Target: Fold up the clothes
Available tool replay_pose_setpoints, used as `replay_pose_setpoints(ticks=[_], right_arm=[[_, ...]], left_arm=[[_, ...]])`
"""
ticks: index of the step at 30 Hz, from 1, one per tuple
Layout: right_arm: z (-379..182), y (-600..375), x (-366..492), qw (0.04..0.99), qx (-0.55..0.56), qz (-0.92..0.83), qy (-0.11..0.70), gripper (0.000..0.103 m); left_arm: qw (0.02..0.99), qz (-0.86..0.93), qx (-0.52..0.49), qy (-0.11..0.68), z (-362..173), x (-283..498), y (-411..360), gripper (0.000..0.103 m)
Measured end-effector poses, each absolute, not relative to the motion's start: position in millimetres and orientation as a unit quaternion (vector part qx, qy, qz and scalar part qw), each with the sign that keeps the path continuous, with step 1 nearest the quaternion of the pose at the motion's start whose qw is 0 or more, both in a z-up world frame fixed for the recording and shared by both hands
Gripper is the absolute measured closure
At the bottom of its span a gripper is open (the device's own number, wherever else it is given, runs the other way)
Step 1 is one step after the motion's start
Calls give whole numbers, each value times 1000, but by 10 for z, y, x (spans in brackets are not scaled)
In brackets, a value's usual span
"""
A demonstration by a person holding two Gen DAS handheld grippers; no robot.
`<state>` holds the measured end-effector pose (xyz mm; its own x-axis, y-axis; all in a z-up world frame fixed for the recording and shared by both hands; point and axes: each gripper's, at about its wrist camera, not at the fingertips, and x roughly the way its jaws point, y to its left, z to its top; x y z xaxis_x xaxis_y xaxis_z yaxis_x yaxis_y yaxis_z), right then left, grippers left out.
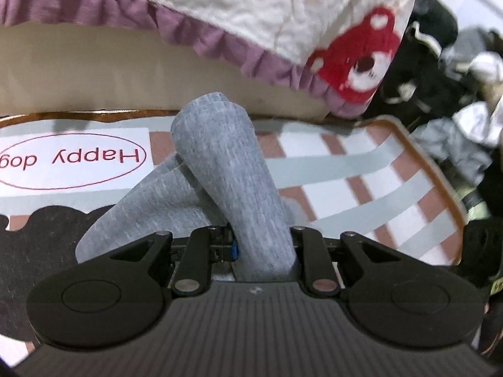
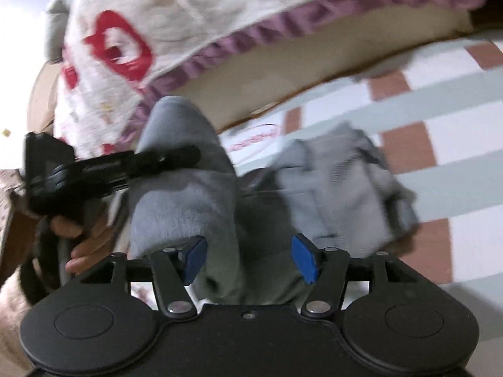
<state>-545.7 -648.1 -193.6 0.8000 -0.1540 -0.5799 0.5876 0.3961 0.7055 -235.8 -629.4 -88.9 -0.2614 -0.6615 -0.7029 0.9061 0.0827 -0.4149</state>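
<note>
Where the left wrist camera looks forward, a checked mat [image 1: 361, 182] with brown squares and pale grey-green bands covers the surface, its brown piped edge curving round at the right. A white label reading "Happy dog" [image 1: 72, 160] is printed on the mat at the left, seen upside down. Beyond the mat's far edge runs a cream-coloured side, and over it hangs a white quilt [image 1: 251, 6] with red bear prints and a purple frilled hem. To the right of the mat lies a heap of dark and pale clothes [image 1: 440, 103], crowding that edge; the mat's middle and right part lie bare. The left gripper [image 1: 261, 245] is clamped on a grey garment [image 1: 226, 169], which rises as a rolled fold between its fingers, with another flap spreading to the lower left.

Seen from the right wrist camera, which is blurred, the same checked mat [image 2: 440, 144] stretches to the right with bare room along it. The quilt [image 2: 176, 15] hangs across the top with its purple hem. The right gripper [image 2: 250, 259] has its blue pads [image 2: 303, 257] apart, and grey cloth lies between them without being pinched. The grey garment [image 2: 333, 185] bunches just ahead and to the right. At the left the left gripper [image 2: 176, 157] crosses the view, closed on a raised fold of the garment, with the person's hand [image 2: 78, 238] below it.
</note>
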Motion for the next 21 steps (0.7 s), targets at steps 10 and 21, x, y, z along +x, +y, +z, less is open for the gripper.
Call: replay_pose_setpoints(ticks=[10,21], right_arm=[[-2138,-6808,-5928,763,603,-203,116,38],[-2941,-7214,-5776,723,616,-278,142,56]], left_arm=[[542,-694,132,455,-763,-2160,-6012,85],[525,-677,209,472,-1437,-3037,-6758,81]])
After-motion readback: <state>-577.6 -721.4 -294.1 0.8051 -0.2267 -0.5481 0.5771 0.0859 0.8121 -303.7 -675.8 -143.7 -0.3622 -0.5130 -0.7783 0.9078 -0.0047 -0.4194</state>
